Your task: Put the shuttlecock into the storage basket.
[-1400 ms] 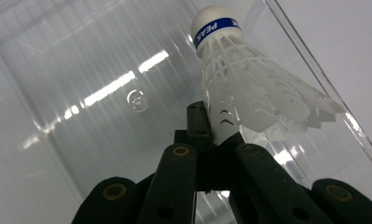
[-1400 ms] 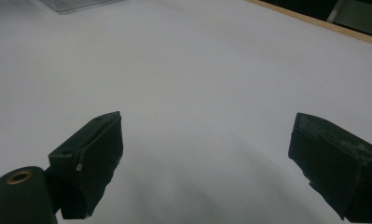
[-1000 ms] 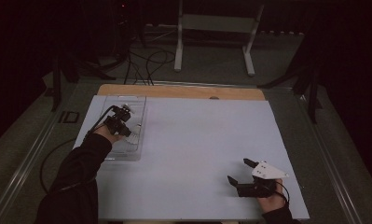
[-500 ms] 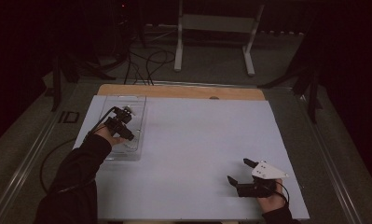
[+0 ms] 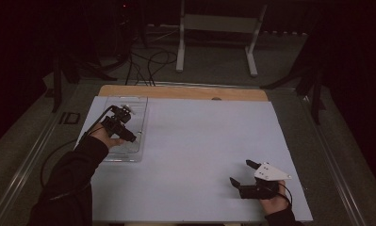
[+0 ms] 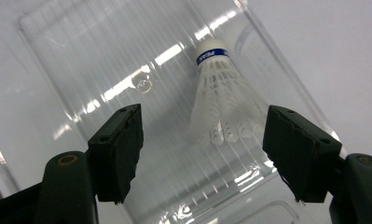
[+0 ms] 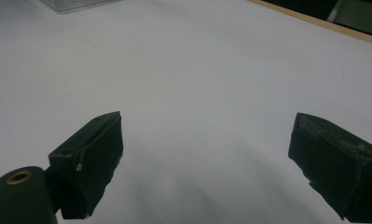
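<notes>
One shuttlecock (image 6: 223, 100) lies deposited in clear tray (image 6: 81, 56); left claw (image 6: 202, 154), jaws just opening, released above it. Right claw (image 7: 207, 163) released, idle on tabletop (image 5: 204, 141). Placement apparently complete.

Shuttlecock (image 6: 223, 100): white feathers, white cork tip with blue band, lying on its side inside clear plastic tray (image 6: 81, 51) at the tabletop's left side.

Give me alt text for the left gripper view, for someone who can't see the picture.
A white shuttlecock with a blue band around its cork lies in a clear plastic tray, seen from above between the two black jaws of the left gripper. The jaws have just been opening and stand wide apart, touching nothing. The tray rests on a pale table surface.
</notes>
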`<state>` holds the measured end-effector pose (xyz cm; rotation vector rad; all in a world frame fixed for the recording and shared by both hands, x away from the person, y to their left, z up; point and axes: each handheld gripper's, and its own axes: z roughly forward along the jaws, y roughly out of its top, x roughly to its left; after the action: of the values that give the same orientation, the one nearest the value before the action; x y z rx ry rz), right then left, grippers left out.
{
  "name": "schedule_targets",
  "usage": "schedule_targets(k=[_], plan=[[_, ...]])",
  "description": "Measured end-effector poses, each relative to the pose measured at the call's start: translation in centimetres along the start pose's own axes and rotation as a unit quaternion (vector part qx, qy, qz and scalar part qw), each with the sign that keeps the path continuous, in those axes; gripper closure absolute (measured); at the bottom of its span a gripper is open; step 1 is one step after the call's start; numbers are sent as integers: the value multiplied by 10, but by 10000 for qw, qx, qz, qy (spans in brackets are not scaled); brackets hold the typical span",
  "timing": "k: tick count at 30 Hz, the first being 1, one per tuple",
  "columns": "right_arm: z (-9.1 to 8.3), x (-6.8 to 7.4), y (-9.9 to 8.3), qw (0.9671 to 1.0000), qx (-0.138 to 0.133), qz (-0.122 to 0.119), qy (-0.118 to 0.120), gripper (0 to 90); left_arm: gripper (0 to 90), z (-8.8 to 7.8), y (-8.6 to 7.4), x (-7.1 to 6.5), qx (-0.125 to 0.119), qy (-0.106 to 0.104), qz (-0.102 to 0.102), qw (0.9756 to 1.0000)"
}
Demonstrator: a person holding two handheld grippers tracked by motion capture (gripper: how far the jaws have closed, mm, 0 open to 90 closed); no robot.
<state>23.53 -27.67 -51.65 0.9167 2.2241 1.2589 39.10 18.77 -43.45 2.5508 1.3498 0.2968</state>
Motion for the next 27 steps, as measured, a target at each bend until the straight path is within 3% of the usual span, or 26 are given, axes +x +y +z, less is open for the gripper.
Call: schedule_targets(k=[9,13,15,25,27], plan=[[0,0,0,10000,1,-2,-4,101,146,-18,5,-7,-222,-99,-100,9997],[0,0,0,10000,2,5,-13,101,63,-23,8,-12,-366,-305,-92,9988],[0,0,0,10000,5,1,-16,101,0,-25,9,-14,-440,-538,-27,9976],[0,0,0,10000,-8,11,-15,100,0,-31,18,-31,-779,-805,256,9934],[0,0,0,10000,-12,13,-13,100,0,-30,20,-33,-831,-972,304,9913]])
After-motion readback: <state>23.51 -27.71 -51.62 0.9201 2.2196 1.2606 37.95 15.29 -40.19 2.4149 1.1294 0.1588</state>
